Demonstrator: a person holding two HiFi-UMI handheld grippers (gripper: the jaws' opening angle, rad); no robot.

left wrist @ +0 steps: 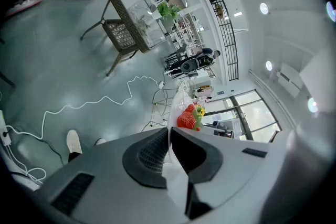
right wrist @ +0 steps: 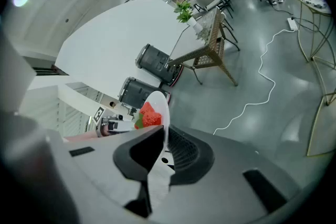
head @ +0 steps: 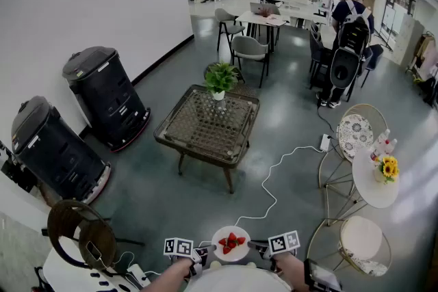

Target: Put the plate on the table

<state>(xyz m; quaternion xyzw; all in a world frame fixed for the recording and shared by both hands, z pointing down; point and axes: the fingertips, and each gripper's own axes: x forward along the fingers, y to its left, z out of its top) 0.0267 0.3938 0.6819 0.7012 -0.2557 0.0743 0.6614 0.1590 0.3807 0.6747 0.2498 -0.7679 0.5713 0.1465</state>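
Your left gripper [left wrist: 169,136] has its jaws pinched on the thin left rim of the plate [head: 236,256]; your right gripper [right wrist: 164,139] pinches the right rim the same way; the plate carries strawberries [head: 231,241] and hangs between both grippers, close to you; a white round top [head: 236,280] shows just near of it; the wicker table [head: 198,137] with a potted plant [head: 220,77] stands farther off, well apart; a white cable [head: 274,174] lies on the floor to its right.
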